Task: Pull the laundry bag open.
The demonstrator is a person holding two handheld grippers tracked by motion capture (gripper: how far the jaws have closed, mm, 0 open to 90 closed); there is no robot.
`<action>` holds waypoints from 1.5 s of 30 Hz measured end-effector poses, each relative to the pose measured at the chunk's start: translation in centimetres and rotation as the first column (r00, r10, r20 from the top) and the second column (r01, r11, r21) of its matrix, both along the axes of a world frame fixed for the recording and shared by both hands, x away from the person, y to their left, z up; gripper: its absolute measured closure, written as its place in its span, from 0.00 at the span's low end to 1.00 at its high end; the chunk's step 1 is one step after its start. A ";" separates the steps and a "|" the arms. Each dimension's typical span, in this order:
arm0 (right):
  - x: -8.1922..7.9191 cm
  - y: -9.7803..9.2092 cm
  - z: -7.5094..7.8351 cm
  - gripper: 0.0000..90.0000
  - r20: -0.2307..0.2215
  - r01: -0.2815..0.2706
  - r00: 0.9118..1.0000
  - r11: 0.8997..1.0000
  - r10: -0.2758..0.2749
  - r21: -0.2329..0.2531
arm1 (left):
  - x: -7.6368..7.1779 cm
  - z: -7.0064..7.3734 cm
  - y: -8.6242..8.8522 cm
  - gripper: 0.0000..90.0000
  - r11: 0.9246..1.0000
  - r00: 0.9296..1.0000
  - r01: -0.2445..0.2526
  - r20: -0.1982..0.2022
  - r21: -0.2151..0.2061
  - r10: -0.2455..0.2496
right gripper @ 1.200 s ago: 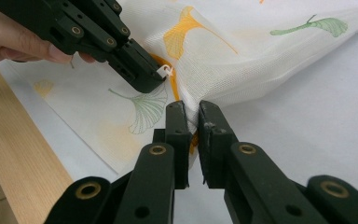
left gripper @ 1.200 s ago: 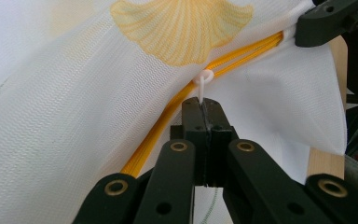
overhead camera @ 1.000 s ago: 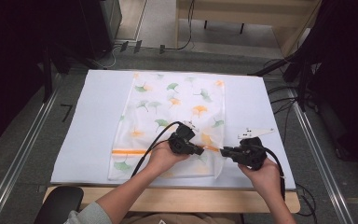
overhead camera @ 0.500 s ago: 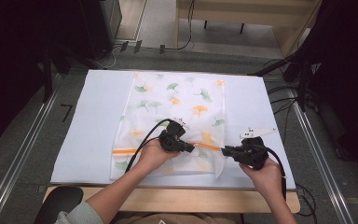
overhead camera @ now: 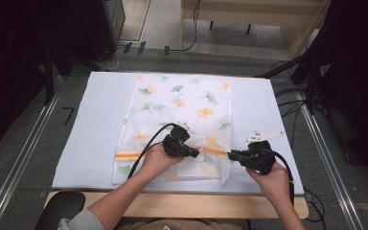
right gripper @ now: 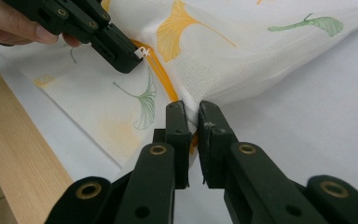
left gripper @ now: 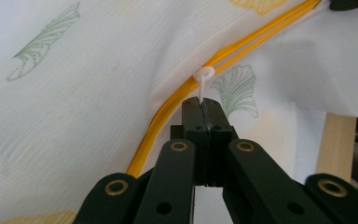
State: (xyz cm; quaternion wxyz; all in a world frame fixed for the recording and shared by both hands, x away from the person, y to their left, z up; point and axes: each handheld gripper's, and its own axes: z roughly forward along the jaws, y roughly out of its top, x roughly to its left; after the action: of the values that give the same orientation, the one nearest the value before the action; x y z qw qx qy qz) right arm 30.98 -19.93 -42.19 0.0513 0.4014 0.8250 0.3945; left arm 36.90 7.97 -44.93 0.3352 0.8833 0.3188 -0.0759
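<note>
A white mesh bag (overhead camera: 177, 115) printed with green and orange leaves lies flat on the white table cover. An orange zipper (overhead camera: 129, 155) runs across its near part. My left gripper (overhead camera: 197, 154) is shut on the white zipper pull (left gripper: 204, 81), about two thirds along the zipper (left gripper: 177, 105) toward the right. My right gripper (overhead camera: 230, 155) is shut on the bag's right edge (right gripper: 192, 122) at the zipper's end, lifting the fabric (right gripper: 261, 51) slightly. The left gripper (right gripper: 130, 63) also shows at the upper left of the right gripper view, holding the pull (right gripper: 142, 52).
The white cover (overhead camera: 91, 124) leaves bare room left and right of the bag. A wooden table edge (overhead camera: 182, 203) runs along the near side. Metal rails (overhead camera: 21, 158) flank the table, and cables (overhead camera: 292, 103) lie on the floor at the right.
My left gripper has slid left along the zipper with the pull, away from the right gripper. The right gripper has kept its hold on the bag's edge.
</note>
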 end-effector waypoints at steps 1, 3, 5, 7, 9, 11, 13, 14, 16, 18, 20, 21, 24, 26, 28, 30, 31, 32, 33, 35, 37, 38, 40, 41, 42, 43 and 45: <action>0.0 0.0 0.0 0.95 0.003 0.000 1.000 1.000 0.000 0.000 | 0.1 0.0 0.1 1.00 1.000 1.000 -0.003 -0.002 0.005 0.003; 0.0 -0.2 0.0 0.95 0.002 0.001 1.000 1.000 -0.001 0.001 | 0.1 0.0 0.5 1.00 1.000 1.000 -0.008 -0.008 0.007 0.008; 0.1 -0.3 -0.1 0.95 0.001 0.001 1.000 1.000 -0.001 0.000 | 0.1 0.0 1.0 1.00 1.000 1.000 -0.016 -0.004 0.015 0.016; 0.1 -0.3 -0.1 0.95 -0.003 0.004 1.000 1.000 -0.004 -0.001 | 0.2 0.2 1.7 1.00 0.999 1.000 -0.022 -0.002 0.026 0.022; 0.1 -0.4 -0.1 0.95 -0.005 0.004 1.000 1.000 -0.004 0.002 | 0.2 0.5 2.5 1.00 0.999 1.000 -0.026 -0.005 0.033 0.026; 0.1 -0.4 -0.1 0.95 -0.004 0.003 1.000 1.000 -0.003 0.002 | 0.2 0.8 3.2 1.00 0.999 0.999 -0.032 -0.007 0.037 0.032; 0.1 -0.4 -0.1 0.95 -0.005 0.003 1.000 1.000 -0.003 -0.001 | 0.1 1.1 3.8 1.00 0.999 1.000 -0.029 -0.005 0.045 0.030; 0.1 -0.4 -0.1 0.95 -0.006 0.004 1.000 1.000 -0.004 -0.002 | -0.1 1.2 4.1 1.00 0.998 1.000 -0.025 -0.002 0.051 0.025; 0.1 -0.4 -0.1 0.95 -0.007 0.004 1.000 1.000 -0.004 -0.003 | -0.3 1.3 4.5 1.00 0.998 1.000 -0.022 -0.003 0.051 0.022; 0.1 -0.3 -0.1 0.95 -0.009 0.002 1.000 1.000 -0.002 -0.003 | -0.4 1.3 4.7 1.00 0.999 1.000 -0.027 -0.008 0.043 0.027; 0.2 -0.3 -0.2 0.95 -0.009 0.001 1.000 1.000 -0.001 -0.004 | -0.3 1.3 4.7 1.00 0.999 1.000 -0.030 -0.002 0.035 0.031; 0.2 -0.3 -0.1 0.95 -0.010 0.004 1.000 1.000 -0.004 -0.006 | -0.3 1.3 4.7 1.00 0.999 0.999 -0.033 0.000 0.029 0.033; 0.1 -0.4 -0.1 0.95 -0.010 0.004 1.000 1.000 -0.004 -0.002 | -0.3 1.3 4.8 1.00 0.999 0.999 -0.037 -0.005 0.014 0.037; 0.2 -0.3 -0.1 0.95 -0.010 0.004 1.000 1.000 -0.004 -0.002 | -0.3 1.3 4.8 1.00 0.999 0.999 -0.037 -0.006 0.010 0.037; 0.2 -0.3 -0.2 0.95 -0.012 0.003 1.000 1.000 -0.003 -0.002 | -0.2 1.3 4.8 1.00 0.999 0.999 -0.033 -0.005 0.012 0.033; 0.2 -0.4 -0.2 0.95 -0.009 0.003 1.000 1.000 -0.003 -0.004 | -0.2 1.3 4.8 1.00 0.999 0.999 -0.031 -0.004 0.013 0.031; 0.2 -0.4 -0.2 0.95 -0.009 0.002 1.000 1.000 -0.002 -0.004 | -0.3 1.2 4.7 1.00 0.999 0.999 -0.034 -0.004 0.012 0.034; 0.2 -0.4 -0.2 0.95 -0.009 0.003 1.000 1.000 -0.003 -0.006 | -0.3 1.2 4.7 1.00 0.999 0.999 -0.034 -0.002 0.012 0.034; 0.2 -0.5 -0.2 0.95 -0.010 0.004 1.000 1.000 -0.005 -0.007 | -0.3 1.2 4.7 1.00 0.999 0.999 -0.032 -0.002 0.014 0.033; 0.2 -0.5 -0.2 0.95 -0.009 0.005 1.000 1.000 -0.005 -0.007 | -0.3 1.3 4.7 1.00 0.999 0.999 -0.034 -0.003 0.016 0.034; 0.2 -0.4 -0.2 0.95 -0.010 0.004 1.000 1.000 -0.004 -0.006 | -0.2 1.2 4.8 1.00 1.000 1.000 -0.026 -0.009 0.018 0.026; 0.2 -0.4 -0.2 0.95 -0.010 0.003 1.000 1.000 -0.003 -0.005 | -0.2 1.2 4.8 1.00 0.999 1.000 -0.028 -0.012 0.018 0.028; 0.2 -0.4 -0.2 0.95 -0.013 0.003 1.000 1.000 -0.003 -0.006 | -0.2 1.1 4.8 1.00 0.999 0.999 -0.030 -0.014 0.020 0.031; 0.2 -0.4 -0.2 0.95 -0.014 0.003 1.000 1.000 -0.003 -0.006 | -0.2 1.1 4.8 1.00 0.999 0.999 -0.030 -0.016 0.019 0.031; 0.2 -0.4 -0.2 0.95 -0.014 0.002 1.000 1.000 -0.002 -0.005 | -0.1 1.1 4.8 1.00 0.999 0.999 -0.031 -0.012 0.023 0.031; 0.2 -0.4 -0.2 0.95 -0.013 0.003 1.000 1.000 -0.003 -0.005 | -0.1 1.1 4.9 1.00 0.999 0.999 -0.030 -0.012 0.022 0.030; 0.2 -0.5 -0.2 0.95 -0.013 0.002 1.000 1.000 -0.002 -0.005 | 0.0 1.1 5.1 1.00 0.999 0.999 -0.042 -0.019 0.023 0.043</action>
State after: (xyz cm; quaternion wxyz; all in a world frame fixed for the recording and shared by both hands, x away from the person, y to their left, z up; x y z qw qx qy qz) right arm 31.15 -20.42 -42.36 0.0474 0.4046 0.8259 0.3897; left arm 36.87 13.02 -43.87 0.3236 0.8793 0.3416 -0.0737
